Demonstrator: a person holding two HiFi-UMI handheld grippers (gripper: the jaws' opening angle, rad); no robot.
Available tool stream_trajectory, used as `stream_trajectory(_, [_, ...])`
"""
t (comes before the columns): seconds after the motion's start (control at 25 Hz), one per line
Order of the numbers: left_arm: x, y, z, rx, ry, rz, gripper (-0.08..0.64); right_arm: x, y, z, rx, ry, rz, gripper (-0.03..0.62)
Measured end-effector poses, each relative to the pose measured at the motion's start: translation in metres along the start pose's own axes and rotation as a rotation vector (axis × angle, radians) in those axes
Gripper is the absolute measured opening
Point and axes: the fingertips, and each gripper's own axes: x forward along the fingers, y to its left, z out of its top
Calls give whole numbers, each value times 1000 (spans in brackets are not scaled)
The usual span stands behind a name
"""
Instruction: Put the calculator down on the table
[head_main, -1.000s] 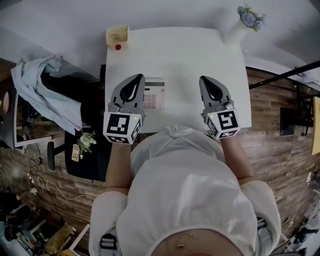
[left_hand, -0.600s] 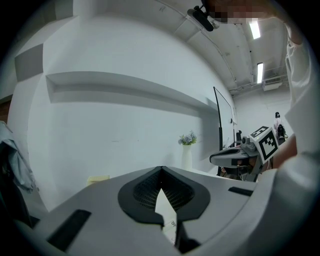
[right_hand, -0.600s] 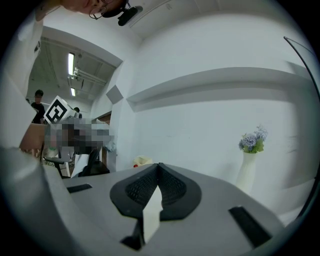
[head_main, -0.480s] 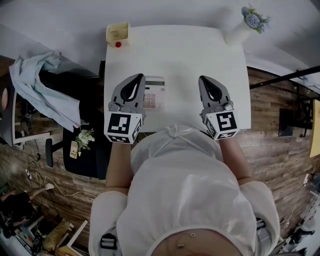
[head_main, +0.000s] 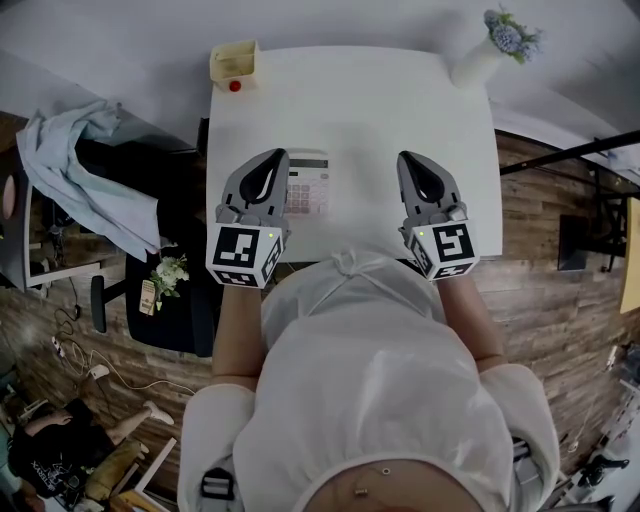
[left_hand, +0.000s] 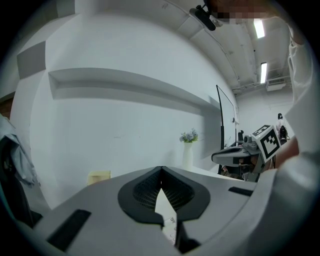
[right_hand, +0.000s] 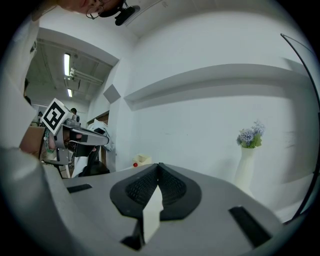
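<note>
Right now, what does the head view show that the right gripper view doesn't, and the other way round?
Only the head view shows the calculator lying on the white table, partly hidden by the left tool, plus the wooden floor and the person's white top. Only the right gripper view shows the ceiling lights and the ledge on the wall. Both show the vase of flowers, the yellow box, the left tool and the right tool, each closed with nothing gripped.
</note>
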Motion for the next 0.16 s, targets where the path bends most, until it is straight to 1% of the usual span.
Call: stream_trajectory(0.16, [1, -2, -1, -5, 3, -2, 18, -2, 0, -3, -9, 7, 2, 3])
